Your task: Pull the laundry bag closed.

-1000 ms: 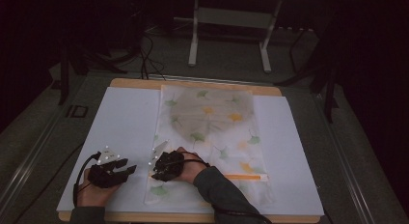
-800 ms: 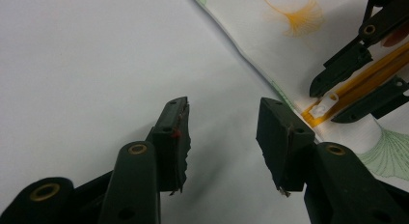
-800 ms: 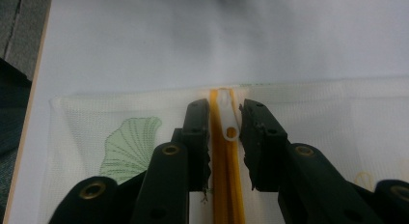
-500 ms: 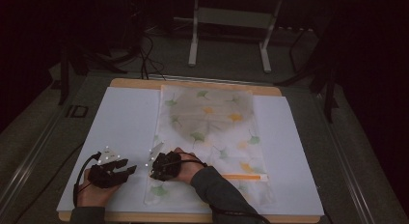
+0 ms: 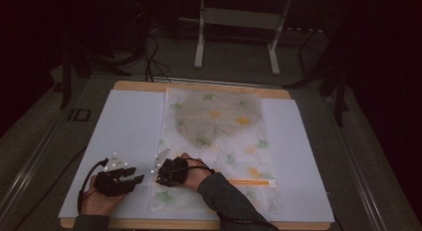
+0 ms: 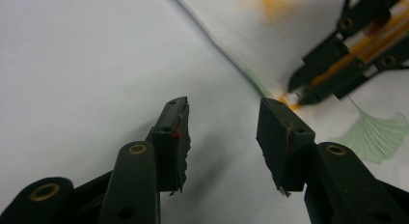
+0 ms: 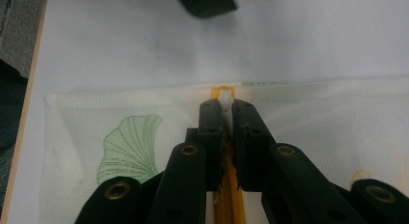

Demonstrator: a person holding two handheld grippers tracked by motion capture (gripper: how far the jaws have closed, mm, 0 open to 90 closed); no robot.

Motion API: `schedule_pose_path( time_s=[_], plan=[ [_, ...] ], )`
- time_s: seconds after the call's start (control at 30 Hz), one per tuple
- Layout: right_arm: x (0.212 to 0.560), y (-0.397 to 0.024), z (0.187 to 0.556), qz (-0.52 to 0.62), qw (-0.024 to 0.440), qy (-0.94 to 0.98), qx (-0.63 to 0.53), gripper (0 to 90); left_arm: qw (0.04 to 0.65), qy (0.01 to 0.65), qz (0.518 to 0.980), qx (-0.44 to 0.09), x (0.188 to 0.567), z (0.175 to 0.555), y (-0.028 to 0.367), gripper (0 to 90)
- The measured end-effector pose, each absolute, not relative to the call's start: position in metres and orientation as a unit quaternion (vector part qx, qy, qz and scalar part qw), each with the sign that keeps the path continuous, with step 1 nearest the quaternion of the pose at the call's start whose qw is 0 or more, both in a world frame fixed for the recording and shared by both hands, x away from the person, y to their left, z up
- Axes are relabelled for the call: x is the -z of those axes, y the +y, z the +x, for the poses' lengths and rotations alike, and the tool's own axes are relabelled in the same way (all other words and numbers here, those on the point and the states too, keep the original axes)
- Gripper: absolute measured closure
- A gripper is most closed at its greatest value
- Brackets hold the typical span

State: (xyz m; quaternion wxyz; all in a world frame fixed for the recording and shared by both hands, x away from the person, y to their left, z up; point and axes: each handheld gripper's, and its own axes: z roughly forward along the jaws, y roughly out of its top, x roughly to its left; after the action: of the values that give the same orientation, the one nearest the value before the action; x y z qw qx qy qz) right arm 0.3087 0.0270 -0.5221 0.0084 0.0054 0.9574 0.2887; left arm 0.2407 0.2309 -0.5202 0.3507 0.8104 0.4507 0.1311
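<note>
A white mesh bag [image 5: 224,141] printed with green and yellow leaves lies flat on the white table cover [image 5: 119,126]. Something grey shows through its far half. An orange zipper [image 5: 251,182] runs along the bag's near part. My right gripper [image 7: 225,105] is shut on the zipper's white pull [image 7: 223,92] at the bag's left edge; the orange track [image 7: 226,204] passes between its jaws. In the high view the right gripper [image 5: 160,177] rests on that edge. Just left of the bag, my left gripper [image 6: 223,108] is open over bare cover, holding nothing, its jaws pointing at the right gripper [image 6: 308,84].
The wooden table edge [image 5: 199,224] runs just in front of both hands. Bare white cover [image 5: 298,156] extends right of the bag. Beyond the table stand a white metal frame [image 5: 236,37] and cables [image 5: 149,57] on the dark floor.
The right gripper has crept slightly left along the zipper to the bag's left edge. The left gripper has hardly moved.
</note>
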Motion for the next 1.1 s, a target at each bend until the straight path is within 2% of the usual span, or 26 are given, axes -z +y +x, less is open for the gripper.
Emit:
schedule_pose_path(
  time_s=[0.53, 0.63, 1.1],
  plan=[
    [0.52, 0.02, 0.306, 0.004, 0.011, 0.955, -0.296, 83.3, 0.368, 0.431, 0.821, -0.07, 0.519, 0.239, 0.218, 54.0],
    [0.517, 0.018, 0.305, 0.004, 0.016, 0.954, -0.298, 83.2, 0.375, 0.434, 0.818, -0.04, 0.52, 0.239, 0.212, 53.1],
    [0.51, 0.009, 0.304, 0.004, 0.023, 0.953, -0.302, 83.4, 0.365, 0.437, 0.822, 0.014, 0.531, 0.247, 0.193, 53.8]
  ],
)
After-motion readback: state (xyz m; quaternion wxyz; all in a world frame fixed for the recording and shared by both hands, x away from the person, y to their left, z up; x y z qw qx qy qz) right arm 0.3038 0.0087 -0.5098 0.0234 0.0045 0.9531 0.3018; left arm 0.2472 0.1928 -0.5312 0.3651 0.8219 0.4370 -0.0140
